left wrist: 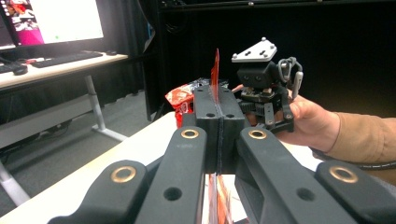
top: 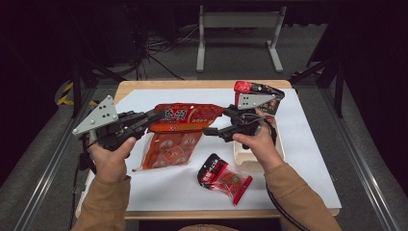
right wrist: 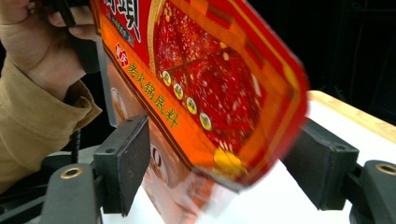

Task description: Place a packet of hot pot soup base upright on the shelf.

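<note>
orange pouch (right wrist: 210, 88): top and lower corner cut by right gripper view edges, near corner blurred | pouch in left gripper view (left wrist: 215, 70): edge-on, face unreadable | white tray (top: 240, 155): mostly hidden under right hand (top: 257, 139) | far red packet (top: 245, 87): partly behind grey plate | left hand (top: 109, 161): covers gripper handle

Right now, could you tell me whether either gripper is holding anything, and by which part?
The left gripper has its jaws shut on the left edge of the orange sauce packet. The right gripper has open jaws around the packet's other end, not gripping it.
</note>
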`<state>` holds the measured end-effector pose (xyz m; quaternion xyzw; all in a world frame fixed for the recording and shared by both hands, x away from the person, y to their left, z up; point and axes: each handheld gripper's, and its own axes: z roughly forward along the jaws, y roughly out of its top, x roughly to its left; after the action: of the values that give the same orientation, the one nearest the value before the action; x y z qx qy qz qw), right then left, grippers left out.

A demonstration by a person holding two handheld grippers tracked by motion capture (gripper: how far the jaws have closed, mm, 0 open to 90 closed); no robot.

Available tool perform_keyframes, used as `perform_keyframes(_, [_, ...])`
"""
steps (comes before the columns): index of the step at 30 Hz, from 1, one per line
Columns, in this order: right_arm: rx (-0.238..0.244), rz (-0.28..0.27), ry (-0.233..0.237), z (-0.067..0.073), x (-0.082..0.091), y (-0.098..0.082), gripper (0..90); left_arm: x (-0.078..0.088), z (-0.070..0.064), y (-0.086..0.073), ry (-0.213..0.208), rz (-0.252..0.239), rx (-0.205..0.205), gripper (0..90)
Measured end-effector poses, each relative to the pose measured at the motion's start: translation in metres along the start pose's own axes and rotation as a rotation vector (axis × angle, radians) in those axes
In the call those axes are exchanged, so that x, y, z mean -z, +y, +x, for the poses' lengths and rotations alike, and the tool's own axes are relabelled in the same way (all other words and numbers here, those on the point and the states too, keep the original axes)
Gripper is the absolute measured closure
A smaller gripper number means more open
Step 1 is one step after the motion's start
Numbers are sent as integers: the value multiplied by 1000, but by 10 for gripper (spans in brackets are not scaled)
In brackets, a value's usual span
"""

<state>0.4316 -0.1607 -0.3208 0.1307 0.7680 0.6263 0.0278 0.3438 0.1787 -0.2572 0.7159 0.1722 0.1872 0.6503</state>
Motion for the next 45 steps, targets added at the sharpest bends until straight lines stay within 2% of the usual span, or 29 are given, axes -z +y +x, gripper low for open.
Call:
perform_keyframes(6, [-2,-19,49,1,-9,-1,279,-3,-1,-1,-18,-7,-2,900])
perform_keyframes(11, [4,-30,72,3,-13,1,351,-5,-1,-2,-13,-6,-2,900])
perform_keyframes(12, [9,-34,75,4,-14,2,387,-5,-1,-3,-1,-9,-4,900])
perform_keyframes(16, [29,-23,87,6,-15,4,479,-5,1,-5,2,-21,13,900])
perform_keyframes(18, [43,-14,88,6,-14,4,586,-4,2,-5,5,-27,18,900])
perform_keyframes(20, [52,-18,110,7,-13,5,682,-4,2,-5,6,-28,15,900])
perform_keyframes(21, [52,-18,110,7,-13,5,682,-4,2,-5,6,-28,15,900])
perform_keyframes(24, [71,-31,118,8,-9,7,817,-3,3,-6,17,-24,15,900])
perform_keyframes(26, [78,-44,129,9,-5,11,891,-3,6,-9,22,-34,36,900])
perform_keyframes(36, [85,-45,120,14,1,22,900,-2,8,-11,29,-54,35,900])
perform_keyframes(45, [111,-8,106,19,9,39,900,-2,12,-13,28,-45,42,877])
